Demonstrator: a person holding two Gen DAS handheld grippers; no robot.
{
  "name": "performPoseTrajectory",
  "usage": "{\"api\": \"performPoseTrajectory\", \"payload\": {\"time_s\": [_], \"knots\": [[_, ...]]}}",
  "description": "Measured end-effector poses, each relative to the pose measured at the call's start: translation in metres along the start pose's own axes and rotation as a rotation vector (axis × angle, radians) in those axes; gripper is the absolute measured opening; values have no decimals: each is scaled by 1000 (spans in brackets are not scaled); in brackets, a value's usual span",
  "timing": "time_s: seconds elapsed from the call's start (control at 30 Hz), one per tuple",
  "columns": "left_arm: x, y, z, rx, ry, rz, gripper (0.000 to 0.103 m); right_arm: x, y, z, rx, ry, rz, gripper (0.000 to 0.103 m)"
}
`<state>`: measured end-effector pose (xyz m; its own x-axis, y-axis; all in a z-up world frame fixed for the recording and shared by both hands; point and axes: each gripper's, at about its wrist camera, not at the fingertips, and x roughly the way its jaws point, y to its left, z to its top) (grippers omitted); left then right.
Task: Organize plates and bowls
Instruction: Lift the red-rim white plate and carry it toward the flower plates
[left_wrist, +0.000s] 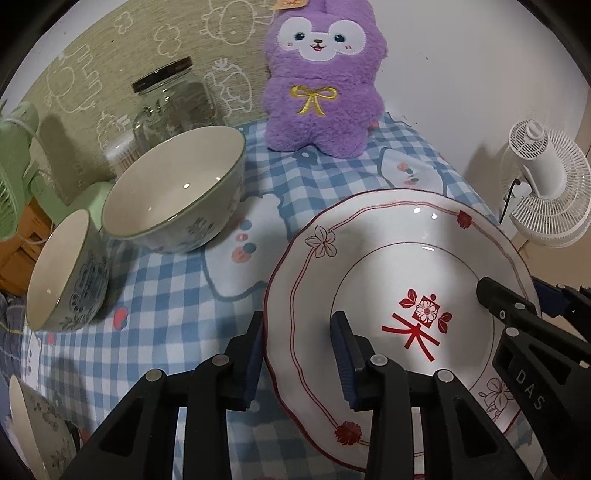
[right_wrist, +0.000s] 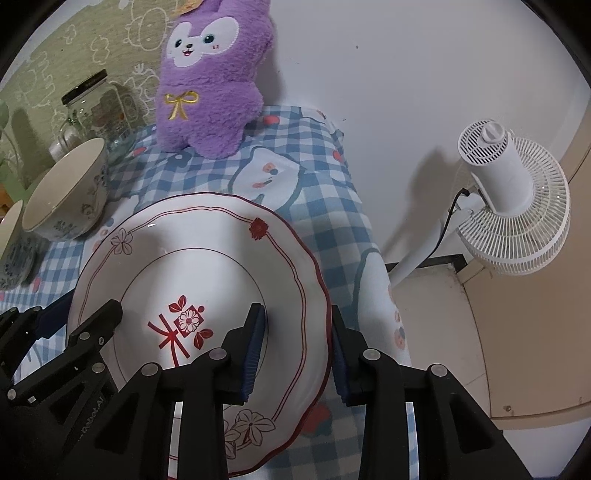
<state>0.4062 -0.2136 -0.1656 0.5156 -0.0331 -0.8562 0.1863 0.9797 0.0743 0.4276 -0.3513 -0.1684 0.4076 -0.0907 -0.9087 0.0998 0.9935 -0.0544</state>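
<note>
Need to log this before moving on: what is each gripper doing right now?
Left gripper: jaws closed on the left rim of the plate.
Right gripper: jaws closed on the plate's right rim.

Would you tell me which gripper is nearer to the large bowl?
Left. The left gripper holds the plate's rim on the side facing the large bowl; the right gripper holds the opposite rim, with the plate between it and the bowl.
</note>
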Motion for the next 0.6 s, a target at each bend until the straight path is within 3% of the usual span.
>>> {"api": "performPoseTrajectory", "payload": {"time_s": [0.6], "knots": [[-48, 14, -16, -20, -41, -1, 35, -49, 13, -16, -14, -52, 8, 36]]}}
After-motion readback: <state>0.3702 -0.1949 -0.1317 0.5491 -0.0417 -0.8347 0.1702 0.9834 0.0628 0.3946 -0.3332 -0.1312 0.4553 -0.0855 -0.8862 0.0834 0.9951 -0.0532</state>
